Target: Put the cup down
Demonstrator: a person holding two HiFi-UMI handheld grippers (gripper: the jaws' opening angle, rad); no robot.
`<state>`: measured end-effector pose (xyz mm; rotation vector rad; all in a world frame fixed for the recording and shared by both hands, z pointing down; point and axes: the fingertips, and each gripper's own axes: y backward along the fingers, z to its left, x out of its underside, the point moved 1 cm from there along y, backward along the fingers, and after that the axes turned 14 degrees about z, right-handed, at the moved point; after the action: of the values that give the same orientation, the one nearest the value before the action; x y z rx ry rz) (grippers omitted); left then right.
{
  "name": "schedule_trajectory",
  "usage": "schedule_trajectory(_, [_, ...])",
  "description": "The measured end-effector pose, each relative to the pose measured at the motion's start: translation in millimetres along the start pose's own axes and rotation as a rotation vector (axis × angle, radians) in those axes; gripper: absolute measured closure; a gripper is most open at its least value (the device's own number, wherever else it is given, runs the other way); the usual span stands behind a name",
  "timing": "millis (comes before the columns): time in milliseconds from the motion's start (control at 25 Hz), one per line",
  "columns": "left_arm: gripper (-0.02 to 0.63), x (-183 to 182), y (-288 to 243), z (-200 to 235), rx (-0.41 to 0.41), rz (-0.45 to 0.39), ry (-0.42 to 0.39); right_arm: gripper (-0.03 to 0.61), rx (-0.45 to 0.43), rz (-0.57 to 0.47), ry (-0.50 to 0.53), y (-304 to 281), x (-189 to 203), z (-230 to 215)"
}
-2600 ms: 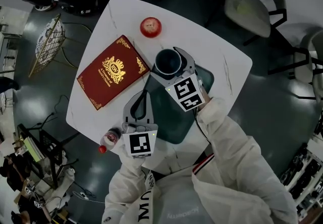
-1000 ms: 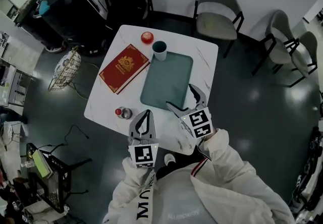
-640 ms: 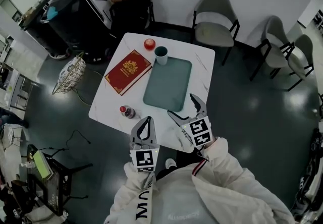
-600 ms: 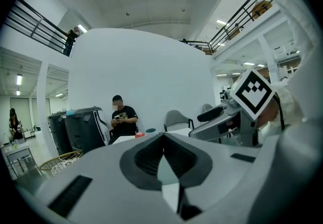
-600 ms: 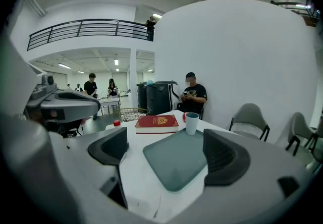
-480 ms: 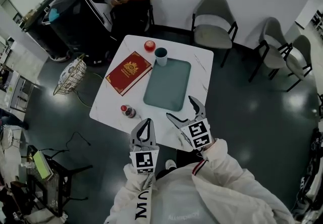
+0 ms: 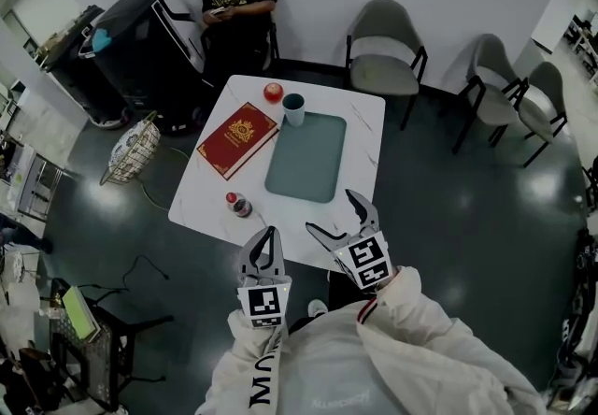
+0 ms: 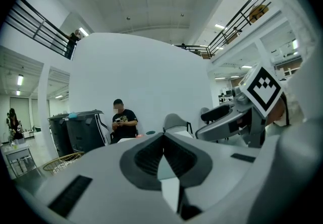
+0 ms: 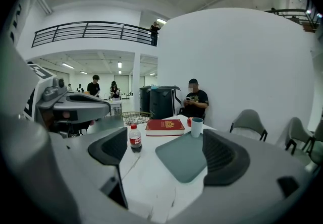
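The dark teal cup [image 7: 293,108] [image 9: 196,126] stands upright on the white table [image 7: 364,137], at the far end of the teal tray [image 7: 306,157] [image 9: 186,161] and beside a red apple [image 7: 273,92]. My right gripper [image 7: 332,214] [image 9: 166,155] hovers at the table's near edge, far from the cup, open and empty. My left gripper [image 7: 265,237] [image 8: 164,155] hangs just off the near edge to its left, its jaws shut on nothing.
A red book [image 7: 238,137] [image 9: 165,124] lies left of the tray and a small cola bottle [image 7: 236,206] [image 9: 134,138] stands near the left edge. A seated person [image 7: 229,2], black bins [image 7: 131,30], a wire basket [image 7: 131,151] and chairs [image 7: 383,53] ring the table.
My right gripper was around the cup; it has let go and drawn back to the near edge. The cup stays by the apple. The view has pulled far back from the table.
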<state>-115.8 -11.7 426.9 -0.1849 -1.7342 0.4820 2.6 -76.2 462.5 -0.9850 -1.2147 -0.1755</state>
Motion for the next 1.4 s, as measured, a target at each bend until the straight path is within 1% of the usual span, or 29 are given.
schedule_trajectory(200, [0.603,5,20,-3,0.012,-0.008,0.002,0.106,0.015,-0.014,-0.01,23,6,14])
schedule_trajectory(240, [0.603,6,23,-4,0.016,-0.007,0.001,0.118,0.019,-0.015,-0.016,26,7,16])
schedule_trajectory(360, [0.603,11,31,-5,0.027,-0.002,0.001,0.121,0.03,-0.018,-0.029,35,10,21])
schedule_trajectory(480, [0.603,13,35,-9,0.039,0.0,-0.001,0.167,0.037,-0.022,-0.046,43,14,24])
schedule_trajectory(560, [0.603,11,36,-12,0.049,-0.002,-0.005,0.167,0.035,-0.032,-0.076,48,15,24])
schedule_trajectory(720, [0.603,2,41,-19,0.07,-0.012,-0.015,0.245,0.06,-0.048,-0.115,62,14,21])
schedule_trajectory(840, [0.603,-2,41,-22,0.073,-0.011,-0.016,0.324,0.083,-0.054,-0.132,71,14,15])
schedule_trajectory(920, [0.601,-3,41,-26,0.078,-0.01,-0.013,0.354,0.09,-0.054,-0.145,76,14,10])
schedule_trajectory(1040, [0.603,-4,39,-34,0.084,-0.002,-0.004,0.455,0.093,-0.05,-0.168,82,17,3])
schedule_trajectory(1160, [0.603,-7,35,-42,0.093,0.005,-0.004,0.522,0.109,-0.053,-0.179,88,19,-6])
schedule_trajectory(1280, [0.601,-10,32,-48,0.099,0.006,-0.003,0.57,0.12,-0.065,-0.199,90,23,-15])
schedule_trajectory(1400, [0.603,-12,28,-57,0.101,0.014,-0.005,0.571,0.11,-0.072,-0.214,93,26,-23])
